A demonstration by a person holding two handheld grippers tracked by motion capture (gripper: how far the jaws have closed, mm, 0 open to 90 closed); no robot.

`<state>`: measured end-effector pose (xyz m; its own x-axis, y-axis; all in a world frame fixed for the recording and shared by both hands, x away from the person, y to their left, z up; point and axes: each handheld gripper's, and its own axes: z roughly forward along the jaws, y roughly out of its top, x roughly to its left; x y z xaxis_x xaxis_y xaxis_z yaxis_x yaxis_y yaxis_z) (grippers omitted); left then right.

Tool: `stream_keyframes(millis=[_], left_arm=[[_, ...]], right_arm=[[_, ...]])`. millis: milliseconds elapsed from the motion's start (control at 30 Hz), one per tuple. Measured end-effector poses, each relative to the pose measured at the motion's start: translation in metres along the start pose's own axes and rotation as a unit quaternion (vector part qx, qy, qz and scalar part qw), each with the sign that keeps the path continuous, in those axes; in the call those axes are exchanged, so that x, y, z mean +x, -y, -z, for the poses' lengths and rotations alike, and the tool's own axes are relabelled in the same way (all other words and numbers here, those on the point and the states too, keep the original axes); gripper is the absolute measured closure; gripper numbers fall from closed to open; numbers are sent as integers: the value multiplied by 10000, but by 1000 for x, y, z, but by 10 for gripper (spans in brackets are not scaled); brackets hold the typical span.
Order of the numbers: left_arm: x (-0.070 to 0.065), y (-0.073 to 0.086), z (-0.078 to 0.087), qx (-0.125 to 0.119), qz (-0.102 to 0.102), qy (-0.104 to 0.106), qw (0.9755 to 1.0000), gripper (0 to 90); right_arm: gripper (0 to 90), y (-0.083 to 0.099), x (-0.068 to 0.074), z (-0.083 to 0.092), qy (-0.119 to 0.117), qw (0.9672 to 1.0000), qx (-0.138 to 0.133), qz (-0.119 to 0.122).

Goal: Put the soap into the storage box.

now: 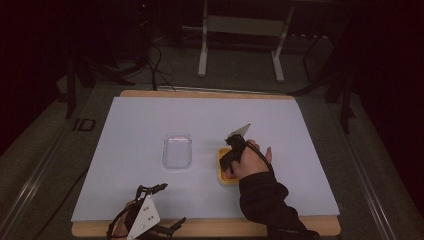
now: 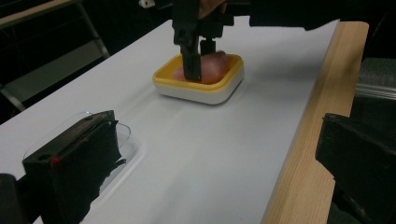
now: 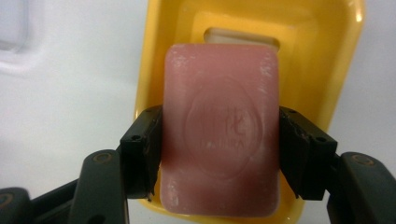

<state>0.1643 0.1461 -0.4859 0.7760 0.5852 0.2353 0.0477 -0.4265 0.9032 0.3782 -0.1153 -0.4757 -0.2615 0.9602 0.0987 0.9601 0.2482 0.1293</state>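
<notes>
A pink bar of soap point(image 3: 219, 126) with an embossed oval stamp sits between the pads of my right gripper point(image 3: 219, 154), which is shut on its two long sides. The soap hangs low inside a yellow soap dish point(image 3: 336, 56) with a white base point(image 2: 205, 91). From the high view, the right gripper point(image 1: 231, 155) points down into the dish point(image 1: 225, 179) right of the table's middle. My left gripper point(image 1: 172, 203) lies at the front edge, open, with nothing between its jaws.
A clear plastic lid point(image 1: 177, 151) lies on the white mat point(image 1: 130, 130), left of the dish. The mat covers a wooden board point(image 2: 303, 140). A metal stand point(image 1: 240, 45) and cables lie on the floor beyond the table.
</notes>
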Motion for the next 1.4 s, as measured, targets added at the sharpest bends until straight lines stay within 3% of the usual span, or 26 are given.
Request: stream_keyframes(millis=[200,467,600,733,800,867,933,1000,1033,1100,1133,1200,1233,1400], left_arm=[[0,0,0,10,-9,7,10000,4],[0,0,-1,17,-3,11,10000,4],[0,0,-1,20,-1,10,10000,4],[0,0,-1,34,6,9,10000,4],[0,0,-2,43,0,14,10000,4],[0,0,-2,40,5,15,10000,4],[0,0,-2,50,3,13,10000,4],[0,0,-2,61,-3,12,10000,4],[0,0,-2,61,2,11,10000,4],[0,0,-2,60,-2,11,10000,4],[0,0,-2,64,-3,14,10000,4],[0,0,-2,66,-2,14,10000,4],[0,0,-2,66,-1,14,10000,4],[0,0,-2,67,-3,6,10000,4]], right_arm=[[371,-1,2,-6,116,9999,11,31],[329,-1,-5,5,-82,9999,-74,30],[297,1,-11,17,-129,9987,-314,370],[265,5,-18,27,-281,9943,-590,846],[259,7,-22,29,-434,9935,-612,858],[259,10,-26,32,-490,9906,-709,1065],[258,14,-29,33,-553,9849,-789,1439],[259,17,-34,34,-737,9839,-806,1416],[259,19,-36,34,-756,9797,-897,1624],[258,22,-39,36,-773,9756,-1025,1780],[257,24,-42,37,-821,9690,-1159,2020],[258,28,-46,40,-903,9641,-1287,2140],[258,30,-48,42,-909,9592,-1390,2289],[231,42,-59,47,-1159,9500,-1606,2414]])
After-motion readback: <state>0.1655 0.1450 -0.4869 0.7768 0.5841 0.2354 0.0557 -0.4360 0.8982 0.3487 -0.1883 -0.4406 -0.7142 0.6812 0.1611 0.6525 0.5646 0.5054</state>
